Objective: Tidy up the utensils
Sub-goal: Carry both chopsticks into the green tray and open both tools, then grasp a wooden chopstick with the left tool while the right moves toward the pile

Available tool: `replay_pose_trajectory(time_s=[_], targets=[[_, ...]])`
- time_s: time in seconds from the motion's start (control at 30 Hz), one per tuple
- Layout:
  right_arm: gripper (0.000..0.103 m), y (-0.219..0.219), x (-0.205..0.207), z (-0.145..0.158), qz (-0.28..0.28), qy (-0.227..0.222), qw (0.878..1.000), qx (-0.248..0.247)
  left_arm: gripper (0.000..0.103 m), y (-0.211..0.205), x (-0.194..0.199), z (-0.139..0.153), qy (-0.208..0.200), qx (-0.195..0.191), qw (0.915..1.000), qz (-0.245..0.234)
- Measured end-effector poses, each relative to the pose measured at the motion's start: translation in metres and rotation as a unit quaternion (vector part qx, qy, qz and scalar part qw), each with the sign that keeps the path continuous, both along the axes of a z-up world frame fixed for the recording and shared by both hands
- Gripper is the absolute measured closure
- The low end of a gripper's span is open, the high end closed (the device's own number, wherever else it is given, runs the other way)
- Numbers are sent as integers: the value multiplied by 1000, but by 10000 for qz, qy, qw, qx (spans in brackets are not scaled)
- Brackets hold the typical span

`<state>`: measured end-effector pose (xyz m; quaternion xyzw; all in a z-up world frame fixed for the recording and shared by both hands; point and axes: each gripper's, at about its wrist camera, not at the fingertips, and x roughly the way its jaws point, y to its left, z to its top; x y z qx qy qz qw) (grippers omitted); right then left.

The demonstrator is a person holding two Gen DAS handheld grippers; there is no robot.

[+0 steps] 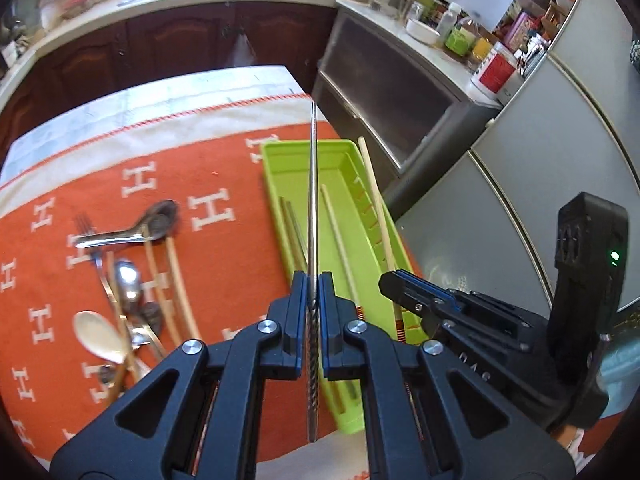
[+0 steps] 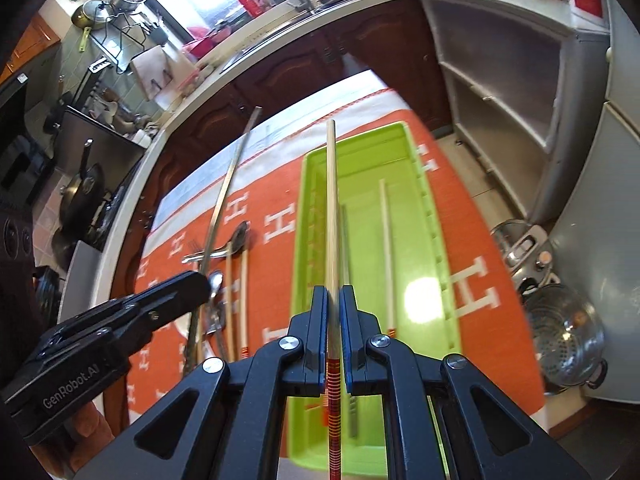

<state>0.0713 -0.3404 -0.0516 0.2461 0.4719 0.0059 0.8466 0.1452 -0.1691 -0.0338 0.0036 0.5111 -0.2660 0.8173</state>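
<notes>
Metal chopstick [image 1: 313,200] between left gripper [image 1: 313,292] pads

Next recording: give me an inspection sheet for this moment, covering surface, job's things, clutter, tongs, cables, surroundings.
Surface: orange cloth with white H letters covers the table.
Job's things: green tray holds a wooden chopstick and metal ones; loose pile of spoons, a fork and chopsticks lies on the cloth beside it.
Clutter: nothing seen on the cloth besides utensils.
Tongs: left tongs shut on a metal chopstick; right tongs shut on a wooden chopstick with red bands, above the tray.
Cables: nothing seen.
Surroundings: kitchen counter with sink, dark wood cabinets, steel pots on the floor.
</notes>
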Motion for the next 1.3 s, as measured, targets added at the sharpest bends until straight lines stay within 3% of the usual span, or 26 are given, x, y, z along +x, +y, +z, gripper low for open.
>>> replay_pose_trajectory(time_s=[0.33, 0.4, 0.47, 1.17, 1.3], targets=[[94, -30, 12, -15, -171, 211, 9982, -536, 100, -25, 14, -47, 521, 91, 9986, -53], [79, -27, 15, -19, -234, 232, 9975, -625, 100, -25, 14, -53, 552, 158, 9983, -78], [74, -24, 17, -23, -297, 207, 9972, -655, 100, -25, 13, -55, 580, 208, 9980, -115], [74, 18, 8, -23, -134, 211, 9983, -518, 99, 24, -10, -28, -252, 811, 9964, 0], [74, 24, 8, -23, -73, 204, 9985, -498, 88, 46, -12, -22, -370, 834, 9956, 191]])
